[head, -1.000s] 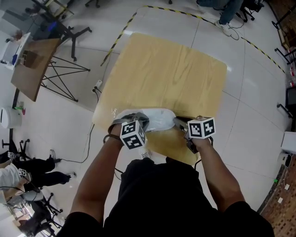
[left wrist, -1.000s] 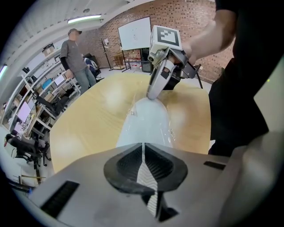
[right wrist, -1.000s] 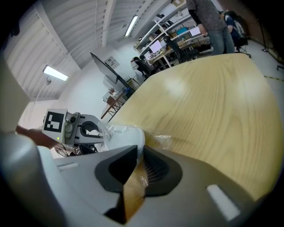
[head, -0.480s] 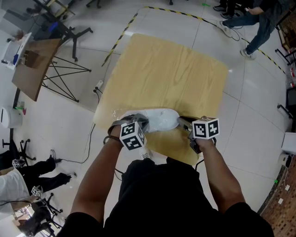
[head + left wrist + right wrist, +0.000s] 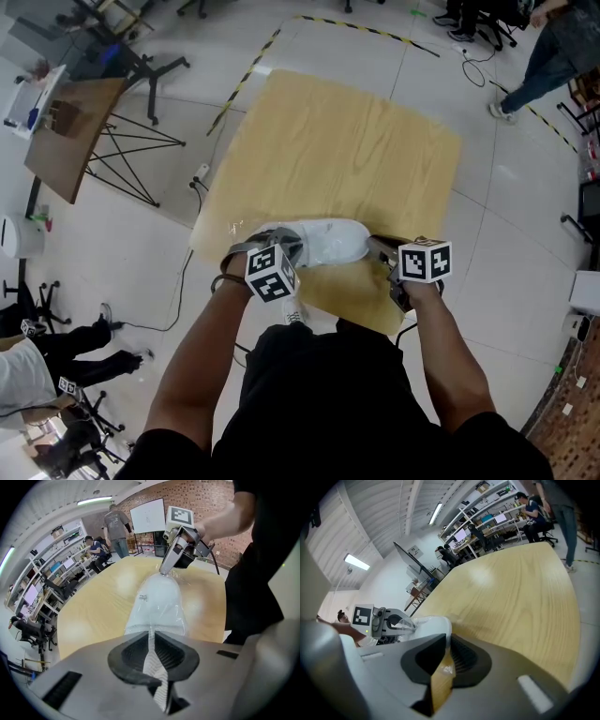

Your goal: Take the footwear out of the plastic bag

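A white shoe inside a clear plastic bag (image 5: 328, 242) lies along the near edge of the wooden table (image 5: 347, 141). My left gripper (image 5: 289, 247) is at the bag's left end. In the left gripper view, its jaws (image 5: 152, 632) are shut on a strip of the bag film, and the bagged shoe (image 5: 158, 599) stretches away ahead. My right gripper (image 5: 373, 246) is at the bag's right end. Its jaws have just been closing, and its tips (image 5: 164, 572) pinch the far end of the bag. In the right gripper view, a gleam of clear film shows between those jaws (image 5: 446, 640), with the white shoe (image 5: 429, 624) just beyond.
The table's far half is bare wood. A folding table (image 5: 66, 131) and office chairs stand on the floor at left, beside yellow-black tape (image 5: 248, 61). A person (image 5: 562, 47) walks at the upper right. Shelves and seated people fill the background.
My right gripper has shifted a little to the right, and the bagged shoe has slid right with it. The left gripper has stayed put. The person at the upper right has walked on.
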